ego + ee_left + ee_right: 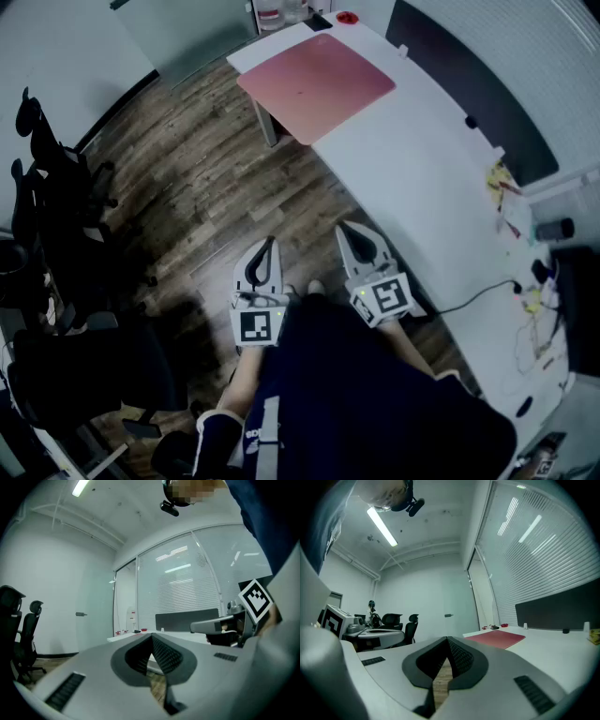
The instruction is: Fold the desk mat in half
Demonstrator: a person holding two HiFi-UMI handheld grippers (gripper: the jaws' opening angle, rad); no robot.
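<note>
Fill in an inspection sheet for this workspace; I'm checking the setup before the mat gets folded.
Surface: long white desk, middle stretch bare.
Job's things: pink desk mat lies flat and unfolded at the desk's far end.
Clutter: red object beyond the mat; yellow bits and a dark cylinder at the right.
Grippers: left gripper and right gripper both shut, fingers empty, far from the mat.
Cables: black cable on the near desk end.
Surroundings: wood floor, black office chairs at left.
</note>
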